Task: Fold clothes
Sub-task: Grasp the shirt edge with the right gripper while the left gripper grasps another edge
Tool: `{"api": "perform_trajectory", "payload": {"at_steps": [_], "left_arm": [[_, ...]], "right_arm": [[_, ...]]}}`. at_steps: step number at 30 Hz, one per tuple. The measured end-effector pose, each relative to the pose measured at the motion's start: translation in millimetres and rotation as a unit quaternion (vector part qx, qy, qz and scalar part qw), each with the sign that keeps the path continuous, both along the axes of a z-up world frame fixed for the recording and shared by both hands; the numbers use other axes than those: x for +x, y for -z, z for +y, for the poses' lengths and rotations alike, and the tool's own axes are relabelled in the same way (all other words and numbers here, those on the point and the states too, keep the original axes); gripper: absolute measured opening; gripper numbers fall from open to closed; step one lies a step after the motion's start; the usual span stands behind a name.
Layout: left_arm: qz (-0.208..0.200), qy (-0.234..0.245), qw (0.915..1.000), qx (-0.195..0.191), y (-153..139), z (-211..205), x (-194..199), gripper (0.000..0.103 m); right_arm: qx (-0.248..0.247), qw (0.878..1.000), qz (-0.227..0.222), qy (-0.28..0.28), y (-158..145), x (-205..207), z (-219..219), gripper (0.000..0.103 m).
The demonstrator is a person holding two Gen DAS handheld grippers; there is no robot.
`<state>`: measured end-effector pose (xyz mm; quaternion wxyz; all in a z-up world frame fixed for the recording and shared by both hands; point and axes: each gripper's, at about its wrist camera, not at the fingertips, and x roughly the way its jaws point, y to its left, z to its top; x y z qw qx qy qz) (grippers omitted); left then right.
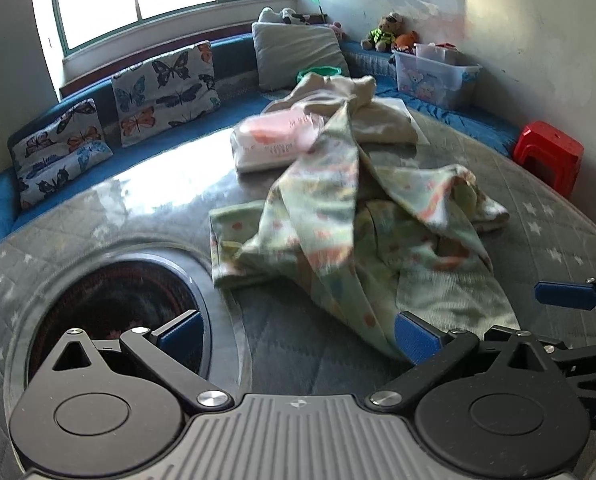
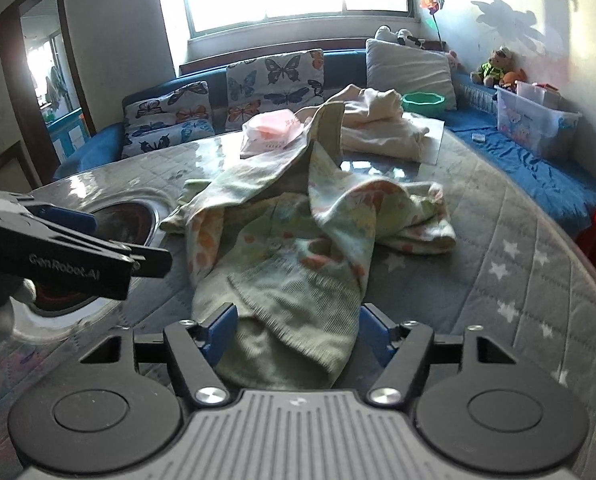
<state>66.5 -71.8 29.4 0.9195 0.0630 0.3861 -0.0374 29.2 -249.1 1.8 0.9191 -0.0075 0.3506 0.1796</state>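
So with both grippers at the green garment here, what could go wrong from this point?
1. The garment lies crumpled, with layers overlapping; the open right gripper straddles its near hem and may pinch several layers at once.
2. A sleeve lies against the pink pack and the cream garment, so lifting could drag them.
3. The open left gripper sits near the round recess; cloth could slip into it.

- This is a room in a home.
- A long blue window bench (image 2: 546, 176) holds soft butterfly-print cushions (image 2: 274, 80).
- A small brown teddy bear (image 1: 384, 32) sits beside a clear plastic toy box (image 2: 538, 124).
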Motion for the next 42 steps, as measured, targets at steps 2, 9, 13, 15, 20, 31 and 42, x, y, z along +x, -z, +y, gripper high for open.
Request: {"api": "perform_trajectory", "payload": {"at_steps": [2,9,13,15,20,31,42], "left_arm": [[-0.007,0.003,1.0000,0.006,-3.3,-2.8,8.1,0.102],[-0.008,0.022,0.9994,0.027,0.1,-16.4,37.5,0.097],[0.004,0.036,0.9977,0.057,12.9,-25.6,53.1,0.096],[0.009,0.042,0.9964,0.073,18.0,-28.2,58.7,0.090],[0.031,0.036,0.9959,0.077,28.3,-20.0,71.9,0.049],[0.034,0.041,0.9986,0.002,8.9,18.2,39.5,0.011],[0.067,0.066,0.9952,-0.029,4.6,67.6,-58.1,0.007]], "right_arm": [[-0.010,1.000,-0.008,0.000,-1.9,9.3,1.9,0.065],[-0.061,0.998,-0.031,-0.007,-1.4,46.4,13.9,0.057],[-0.094,0.995,-0.028,-0.020,8.3,62.8,22.9,0.049],[-0.108,0.994,-0.029,-0.022,12.9,68.1,25.6,0.046],[-0.125,0.991,-0.035,-0.016,17.6,73.7,22.0,0.020],[-0.073,0.996,-0.052,-0.003,-12.1,36.7,-10.7,0.006],[-0.058,0.995,0.000,-0.084,-28.3,-51.0,-26.6,0.005]]}}
